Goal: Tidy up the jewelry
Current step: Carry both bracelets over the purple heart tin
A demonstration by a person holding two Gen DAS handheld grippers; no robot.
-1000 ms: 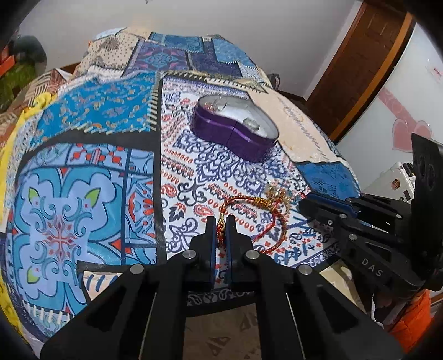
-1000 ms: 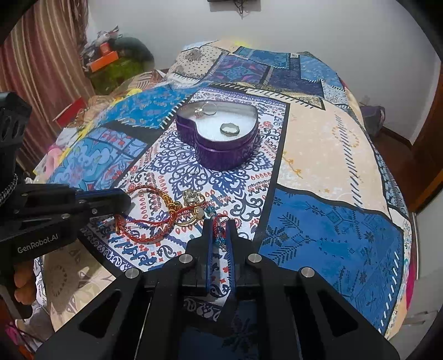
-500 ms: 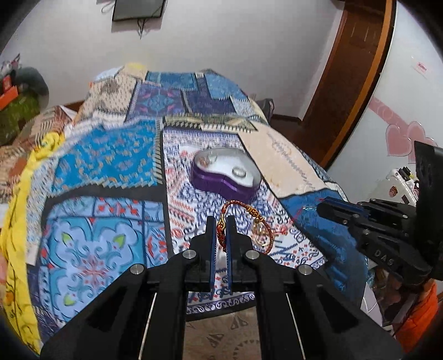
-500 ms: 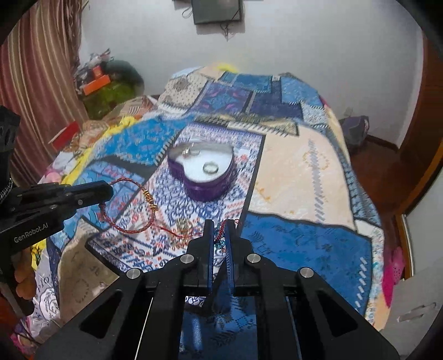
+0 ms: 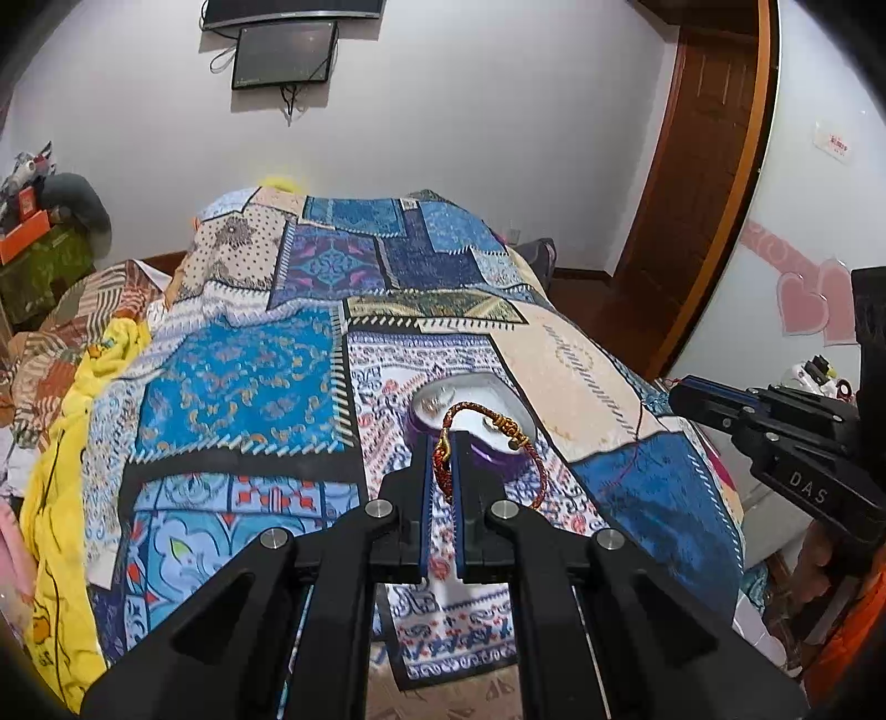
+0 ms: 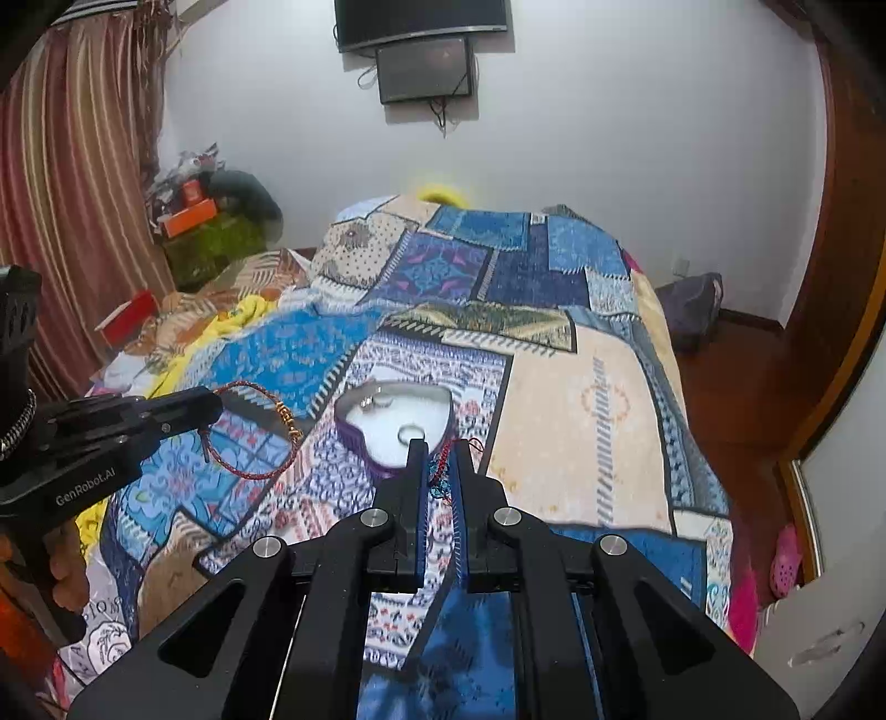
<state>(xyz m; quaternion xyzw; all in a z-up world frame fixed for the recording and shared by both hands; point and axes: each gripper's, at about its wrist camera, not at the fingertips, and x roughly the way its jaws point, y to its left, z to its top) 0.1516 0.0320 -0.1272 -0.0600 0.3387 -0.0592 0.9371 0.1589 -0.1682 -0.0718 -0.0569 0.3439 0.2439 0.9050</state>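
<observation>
My left gripper (image 5: pixel 442 443) is shut on a red and gold cord bracelet (image 5: pixel 493 421) and holds it in the air above the bed; the bracelet also shows in the right wrist view (image 6: pixel 260 432). My right gripper (image 6: pixel 440 459) is shut on a thin red thread piece with blue beads (image 6: pixel 440 471), also lifted. A purple heart-shaped box (image 6: pixel 396 426) with a white lining lies open on the patchwork bedspread (image 6: pixel 587 399). Rings (image 6: pixel 411 431) lie inside it. The box shows in the left wrist view (image 5: pixel 482 399) just beyond the held bracelet.
A door (image 5: pixel 698 183) stands at the right. A television (image 6: pixel 421 22) hangs on the far wall. Clutter and an orange box (image 6: pixel 191 216) sit at the far left by a striped curtain (image 6: pixel 66 183). A yellow cloth (image 5: pixel 61 459) lies along the bed's left edge.
Both grippers have risen well above the bed, each lifting its piece off the bedspread. The bracelet and thread, tangled together on the cloth before, now hang apart.
</observation>
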